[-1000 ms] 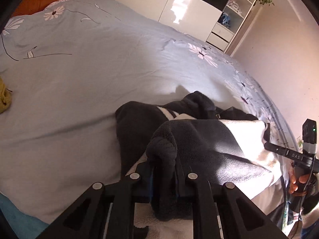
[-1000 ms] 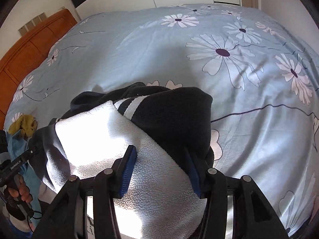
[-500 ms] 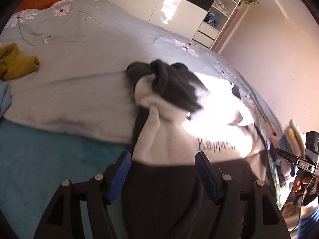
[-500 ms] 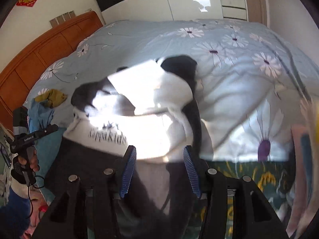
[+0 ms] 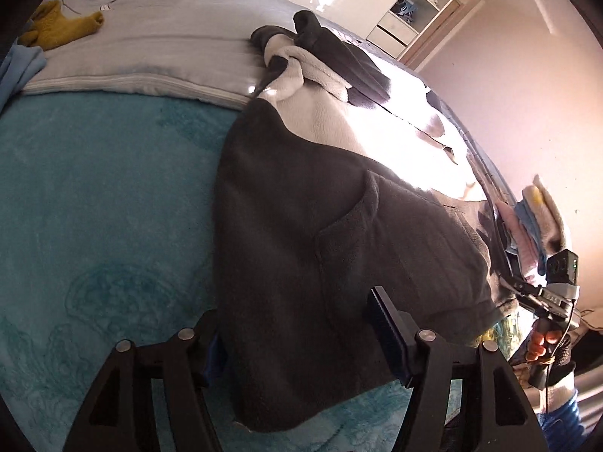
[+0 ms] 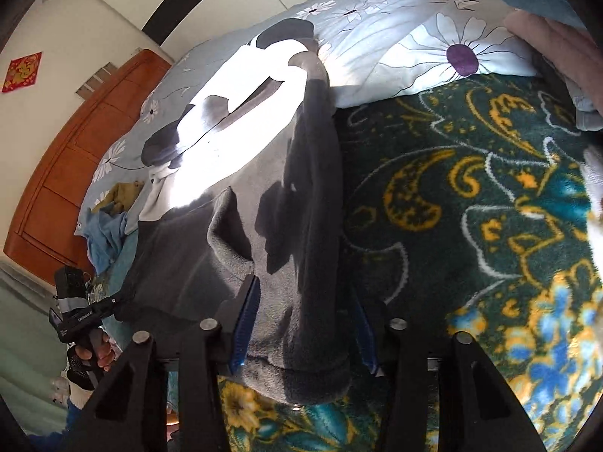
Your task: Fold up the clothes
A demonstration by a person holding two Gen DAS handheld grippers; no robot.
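A grey, white and black fleece sweatshirt lies stretched from the bed top down over the bed's near side; it also shows in the right wrist view. My left gripper is open, its jaws wide on either side of the grey hem, which drapes between them. My right gripper is open too, its blue pads standing on both sides of the other hem corner. Each view shows the other gripper in a hand at the frame's edge.
A teal blanket hangs below the floral duvet. A mustard garment and a light blue one lie at the left. A dark patterned blanket and a stack of folded clothes are at the right.
Both grippers have pulled back from the bed top toward its near edge, and the bunched sweatshirt has come with them and spread out lengthwise. The left gripper's jaws went from shut to open.
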